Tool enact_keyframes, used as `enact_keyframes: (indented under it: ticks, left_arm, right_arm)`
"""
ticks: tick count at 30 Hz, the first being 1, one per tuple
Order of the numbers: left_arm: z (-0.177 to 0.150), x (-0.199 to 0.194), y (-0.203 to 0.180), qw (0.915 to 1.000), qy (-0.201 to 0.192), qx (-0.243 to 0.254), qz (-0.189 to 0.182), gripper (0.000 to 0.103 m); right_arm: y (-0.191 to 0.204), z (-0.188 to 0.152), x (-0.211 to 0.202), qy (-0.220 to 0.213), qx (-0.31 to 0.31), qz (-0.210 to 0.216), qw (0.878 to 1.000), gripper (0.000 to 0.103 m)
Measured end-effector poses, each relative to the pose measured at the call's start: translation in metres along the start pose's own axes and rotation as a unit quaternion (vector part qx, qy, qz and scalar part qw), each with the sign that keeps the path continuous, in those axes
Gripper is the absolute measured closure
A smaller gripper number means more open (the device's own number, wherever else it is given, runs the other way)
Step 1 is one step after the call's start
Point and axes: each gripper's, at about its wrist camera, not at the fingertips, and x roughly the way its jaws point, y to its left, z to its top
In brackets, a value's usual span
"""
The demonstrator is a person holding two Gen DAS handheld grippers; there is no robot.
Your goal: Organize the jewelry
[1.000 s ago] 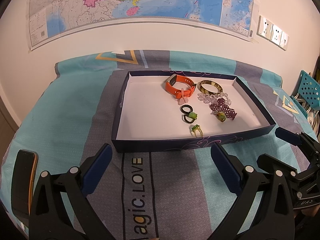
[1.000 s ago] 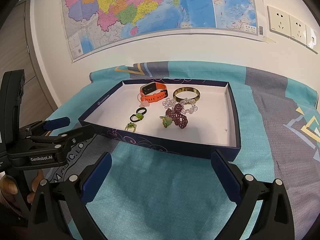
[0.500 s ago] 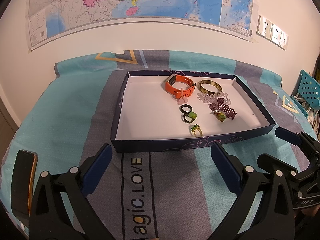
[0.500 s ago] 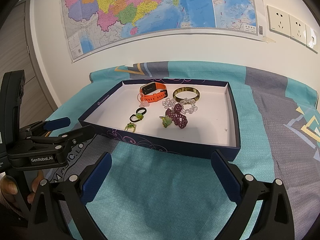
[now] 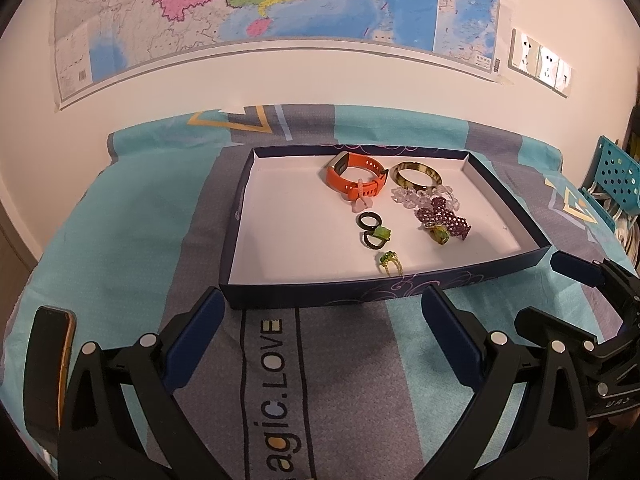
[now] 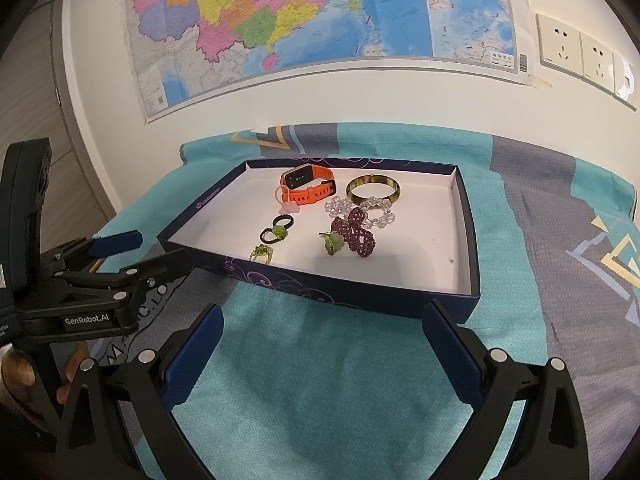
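Orange watch (image 5: 354, 178) lay in my navy tray (image 5: 460, 276) among rings, left gripper (image 5: 320, 312) gaped wide, right gripper (image 6: 320, 320) gaped wide, both empty.

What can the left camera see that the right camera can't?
Only the left camera shows the phone lying on the cloth at the near left and the blue basket at the far right. Only the right camera shows the door on the left and the person's fingers under the left gripper. Both show the box with the orange watch, the rings and the map.
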Motion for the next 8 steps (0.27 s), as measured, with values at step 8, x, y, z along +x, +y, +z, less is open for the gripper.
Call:
enact_keyframes:
  ticks: [8]
  left_arm:
    - [-0.001,0.004,0.025,0.9997,0.017,-0.018,-0.002,0.006]
  right_arm:
    - [-0.086,-0.004,-0.005,0.054,0.018,-0.084,0.995,0.007]
